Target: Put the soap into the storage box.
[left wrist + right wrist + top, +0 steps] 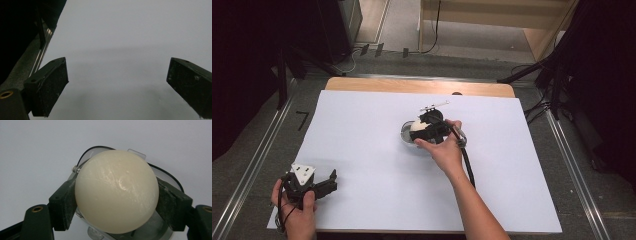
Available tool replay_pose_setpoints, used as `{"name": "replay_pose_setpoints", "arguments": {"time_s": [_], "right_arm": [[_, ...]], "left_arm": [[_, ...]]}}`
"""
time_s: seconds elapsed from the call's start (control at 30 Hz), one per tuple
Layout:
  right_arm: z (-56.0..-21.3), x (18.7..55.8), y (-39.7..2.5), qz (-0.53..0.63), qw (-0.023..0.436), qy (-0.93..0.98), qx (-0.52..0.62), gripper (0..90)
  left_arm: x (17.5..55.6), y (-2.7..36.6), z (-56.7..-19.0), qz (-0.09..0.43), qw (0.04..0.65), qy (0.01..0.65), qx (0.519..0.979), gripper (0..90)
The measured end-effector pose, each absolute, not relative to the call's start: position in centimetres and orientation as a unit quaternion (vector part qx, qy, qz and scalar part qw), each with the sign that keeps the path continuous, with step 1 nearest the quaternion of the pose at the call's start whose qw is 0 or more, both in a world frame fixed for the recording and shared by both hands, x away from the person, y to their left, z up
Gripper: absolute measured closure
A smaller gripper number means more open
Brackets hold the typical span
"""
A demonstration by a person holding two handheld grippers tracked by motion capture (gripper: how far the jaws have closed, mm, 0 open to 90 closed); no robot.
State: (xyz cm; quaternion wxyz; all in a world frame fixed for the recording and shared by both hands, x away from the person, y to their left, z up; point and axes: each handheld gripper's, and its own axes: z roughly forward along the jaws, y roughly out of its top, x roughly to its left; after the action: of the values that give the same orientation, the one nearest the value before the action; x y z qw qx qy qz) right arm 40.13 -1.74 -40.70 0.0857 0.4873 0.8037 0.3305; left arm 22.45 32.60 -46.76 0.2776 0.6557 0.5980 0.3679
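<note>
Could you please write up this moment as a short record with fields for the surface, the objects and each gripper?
surface: white table top
ball: cream ball, clamped on both sides by the right jaws
container: clear round container, under and behind the ball
right gripper: near table centre, shut on the ball
left gripper: at the near left corner, jaws wide apart, holding nothing

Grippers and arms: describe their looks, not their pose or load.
Both grippers are black. The left gripper carries a grey three-cornered plate; its blocky pads are scuffed, with brass-coloured fittings. A thick black cable trails from the right gripper. Forearms are bare, no sleeves.
</note>
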Motion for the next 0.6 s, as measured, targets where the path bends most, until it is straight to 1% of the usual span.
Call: {"name": "replay_pose_setpoints", "arguments": {"time_s": [0.6], "right_arm": [[-41.67, 40.89, -1.26, 0.313, 0.087, 0.796, 0.510, 25.2]], "left_arm": [[22.47, 32.61, -46.75, 0.367, 0.276, 0.598, 0.657, 4.4]]}}
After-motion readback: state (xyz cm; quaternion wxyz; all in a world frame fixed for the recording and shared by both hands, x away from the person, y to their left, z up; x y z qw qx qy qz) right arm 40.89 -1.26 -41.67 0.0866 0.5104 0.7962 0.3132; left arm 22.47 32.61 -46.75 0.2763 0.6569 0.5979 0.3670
